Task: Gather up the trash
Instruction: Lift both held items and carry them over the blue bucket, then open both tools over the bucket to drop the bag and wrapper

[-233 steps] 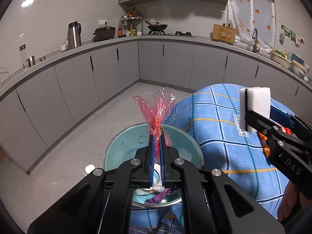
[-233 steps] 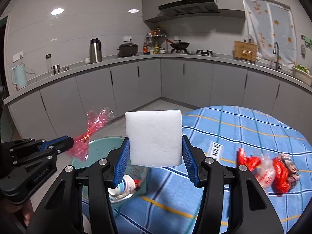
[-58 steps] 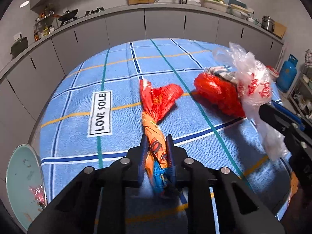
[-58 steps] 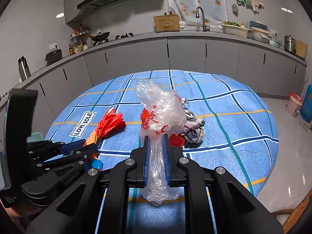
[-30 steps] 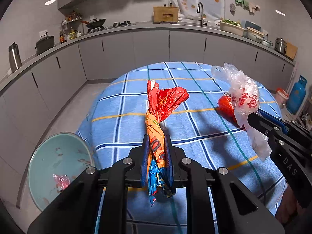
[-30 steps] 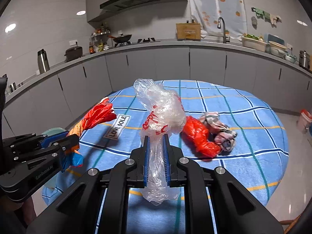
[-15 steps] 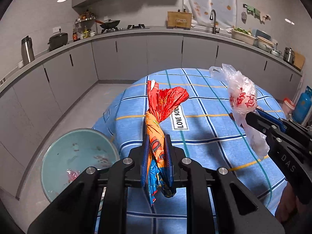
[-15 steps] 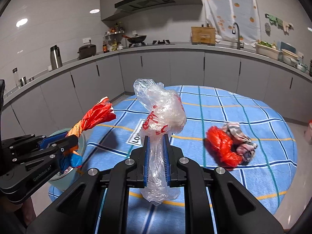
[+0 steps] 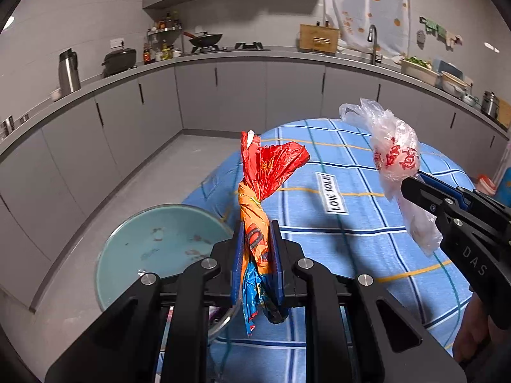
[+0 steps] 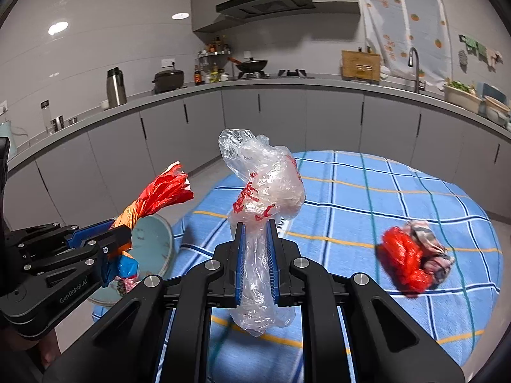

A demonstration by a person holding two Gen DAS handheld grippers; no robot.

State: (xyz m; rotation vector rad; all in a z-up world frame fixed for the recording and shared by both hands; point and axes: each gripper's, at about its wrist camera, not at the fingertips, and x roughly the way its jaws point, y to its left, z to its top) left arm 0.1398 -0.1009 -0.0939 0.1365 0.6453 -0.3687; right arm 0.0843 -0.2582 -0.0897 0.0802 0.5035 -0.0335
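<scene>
My left gripper is shut on a twisted red, orange and blue snack wrapper, held upright above the table's left edge. The same wrapper and left gripper show at the left of the right wrist view. My right gripper is shut on a crumpled clear plastic bag with red print; this bag hangs at the right in the left wrist view. A teal bin stands on the floor below the left gripper, with scraps inside. A red bag and a crumpled cloth lie on the table.
The round table carries a blue checked cloth with a "LOVE SOLE" label. Grey cabinets and a worktop with a kettle, pots and a sink curve around the room. Bare grey floor lies between table and cabinets.
Both grippers have swung left with their trash, away from the table's middle. The teal bin has come from the lower left toward the centre, under the left gripper. Both grips are unchanged.
</scene>
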